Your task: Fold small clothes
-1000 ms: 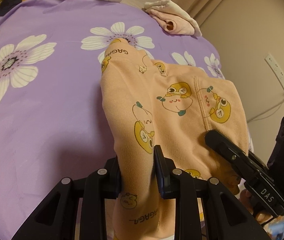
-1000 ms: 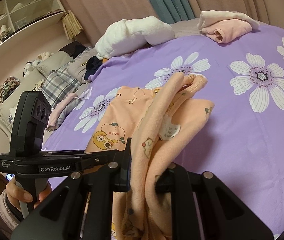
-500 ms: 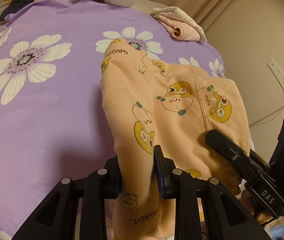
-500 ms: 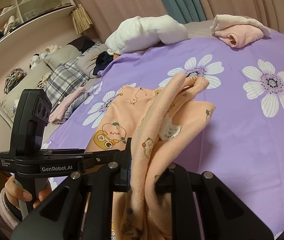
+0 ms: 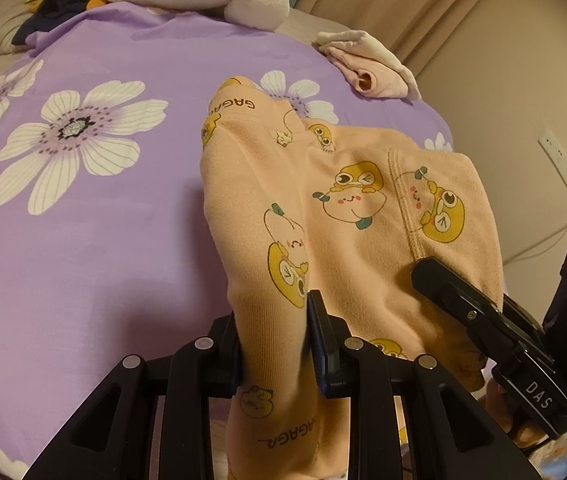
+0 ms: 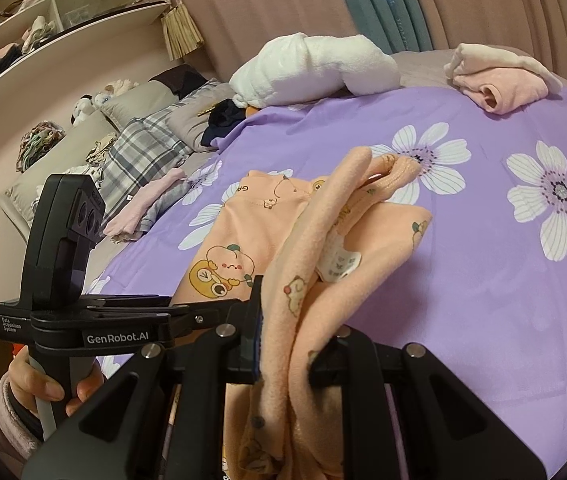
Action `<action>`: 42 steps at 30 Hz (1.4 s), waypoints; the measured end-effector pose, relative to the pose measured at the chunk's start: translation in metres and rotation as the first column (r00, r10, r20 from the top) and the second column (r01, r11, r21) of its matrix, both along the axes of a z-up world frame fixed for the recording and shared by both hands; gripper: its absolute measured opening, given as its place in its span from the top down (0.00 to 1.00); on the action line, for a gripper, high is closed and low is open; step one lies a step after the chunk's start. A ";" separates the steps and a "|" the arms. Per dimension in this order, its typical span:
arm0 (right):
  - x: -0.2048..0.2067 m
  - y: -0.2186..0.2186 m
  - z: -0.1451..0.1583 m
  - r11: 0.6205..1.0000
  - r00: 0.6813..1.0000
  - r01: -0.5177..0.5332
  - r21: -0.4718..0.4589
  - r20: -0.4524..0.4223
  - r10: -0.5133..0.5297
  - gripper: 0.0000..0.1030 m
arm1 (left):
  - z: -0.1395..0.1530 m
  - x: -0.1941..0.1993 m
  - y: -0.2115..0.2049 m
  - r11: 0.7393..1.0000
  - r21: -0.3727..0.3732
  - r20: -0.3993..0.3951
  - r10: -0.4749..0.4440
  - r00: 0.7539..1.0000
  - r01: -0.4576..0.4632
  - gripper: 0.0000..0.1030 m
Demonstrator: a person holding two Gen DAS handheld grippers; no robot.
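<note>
— Two grips, why?
— The left hand-held gripper point(image 5: 273, 336) and the right hand-held gripper point(image 6: 297, 344) each pinch an edge of the small peach cartoon-print fleece garment point(image 5: 355, 216), likely to carry one fold over evenly.
— Where is it?
— Its far end lies on the purple flowered bedspread point(image 5: 83, 216), its near end is lifted.

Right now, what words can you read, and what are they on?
"GAGA": peach garment, printed upside down.
"DAS": right gripper.
"GenRobot.AI": left gripper.
"Data Acquisition System": tiny print on the left gripper's side.
Care tag: too small to read.
Teal curtain: lettering too blurred.
</note>
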State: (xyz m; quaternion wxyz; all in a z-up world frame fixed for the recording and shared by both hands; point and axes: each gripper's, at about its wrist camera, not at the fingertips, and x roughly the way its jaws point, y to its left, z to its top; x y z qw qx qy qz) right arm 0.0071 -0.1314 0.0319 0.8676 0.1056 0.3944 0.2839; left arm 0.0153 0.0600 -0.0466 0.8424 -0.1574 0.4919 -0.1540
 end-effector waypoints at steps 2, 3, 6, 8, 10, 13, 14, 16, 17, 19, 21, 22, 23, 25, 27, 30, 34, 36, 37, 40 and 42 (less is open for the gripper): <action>0.001 0.003 0.002 1.000 1.000 -0.006 -0.004 0.006 0.007 0.84 | 0.001 -0.001 0.003 1.000 0.002 0.005 0.004 1.000 -0.004 0.75; 0.001 0.005 0.002 1.000 1.000 -0.009 -0.006 0.009 0.009 0.84 | 0.002 -0.001 0.005 1.000 0.002 0.007 0.009 1.000 -0.009 0.75; 0.003 0.010 0.003 1.000 1.000 -0.019 -0.015 0.015 0.019 0.84 | 0.002 -0.003 0.008 1.000 0.005 0.010 0.018 1.000 -0.018 0.75; 0.003 0.013 0.004 1.000 1.000 -0.024 -0.019 0.018 0.024 0.84 | 0.003 -0.004 0.010 1.000 0.007 0.011 0.023 1.000 -0.023 0.75; 0.004 0.016 0.005 0.999 0.999 -0.030 -0.023 0.019 0.030 0.84 | 0.004 -0.005 0.012 1.000 0.008 0.013 0.029 1.000 -0.029 0.75; 0.005 0.019 0.006 0.999 0.999 -0.038 -0.026 0.019 0.038 0.84 | 0.004 -0.005 0.014 0.999 0.011 0.017 0.035 0.999 -0.036 0.75; 0.006 0.020 0.006 0.999 0.999 -0.040 -0.026 0.020 0.041 0.84 | 0.004 -0.005 0.015 0.999 0.010 0.019 0.038 0.999 -0.038 0.75; 0.008 0.022 0.006 0.999 0.999 -0.045 -0.029 0.022 0.046 0.84 | 0.004 -0.004 0.017 0.999 0.011 0.020 0.039 0.999 -0.040 0.75; 0.009 0.023 0.007 0.998 0.999 -0.047 -0.031 0.022 0.047 0.84 | 0.004 -0.003 0.017 0.999 0.010 0.021 0.041 0.999 -0.041 0.75; 0.010 0.025 0.007 0.998 0.998 -0.051 -0.033 0.024 0.051 0.84 | 0.004 -0.002 0.019 0.999 0.011 0.024 0.042 0.999 -0.042 0.75; 0.011 0.026 0.007 0.998 0.998 -0.055 -0.037 0.027 0.056 0.84 | 0.004 -0.001 0.020 0.999 0.013 0.025 0.045 0.999 -0.045 0.75; 0.011 0.027 0.007 0.998 0.998 -0.056 -0.038 0.027 0.057 0.84 | 0.004 -0.002 0.021 0.999 0.013 0.026 0.046 0.999 -0.047 0.75; 0.011 0.028 0.007 0.998 0.998 -0.058 -0.039 0.028 0.059 0.84 | 0.004 -0.001 0.021 0.999 0.013 0.026 0.047 0.999 -0.047 0.75; 0.011 0.030 0.007 0.997 0.998 -0.060 -0.041 0.029 0.061 0.84 | 0.004 -0.001 0.023 0.999 0.014 0.026 0.050 0.998 -0.050 0.75; 0.012 0.032 0.007 0.997 0.998 -0.063 -0.043 0.028 0.064 0.84 | 0.004 -0.001 0.024 0.998 0.016 0.027 0.052 0.998 -0.052 0.75; 0.012 0.034 0.007 0.997 0.997 -0.066 -0.044 0.028 0.067 0.84 | 0.003 -0.001 0.025 0.998 0.018 0.026 0.058 0.998 -0.058 0.75; 0.014 0.036 0.005 0.997 0.997 -0.070 -0.044 0.024 0.071 0.84 | 0.004 -0.002 0.025 0.998 0.021 0.025 0.065 0.998 -0.066 0.75; 0.014 0.037 0.005 0.996 0.997 -0.076 -0.044 0.027 0.077 0.84 | 0.004 -0.002 0.026 0.997 0.022 0.025 0.067 0.997 -0.068 0.75; 0.014 0.038 0.005 0.996 0.997 -0.076 -0.043 0.026 0.077 0.84 | 0.004 -0.001 0.026 0.997 0.023 0.025 0.067 0.997 -0.068 0.75; 0.015 0.039 0.005 0.996 0.997 -0.077 -0.043 0.025 0.078 0.84 | 0.003 0.001 0.027 0.997 0.023 0.021 0.069 0.997 -0.070 0.75; 0.015 0.039 0.005 0.996 0.997 -0.076 -0.043 0.024 0.077 0.84 | 0.002 0.001 0.026 0.997 0.026 0.019 0.071 0.997 -0.071 0.75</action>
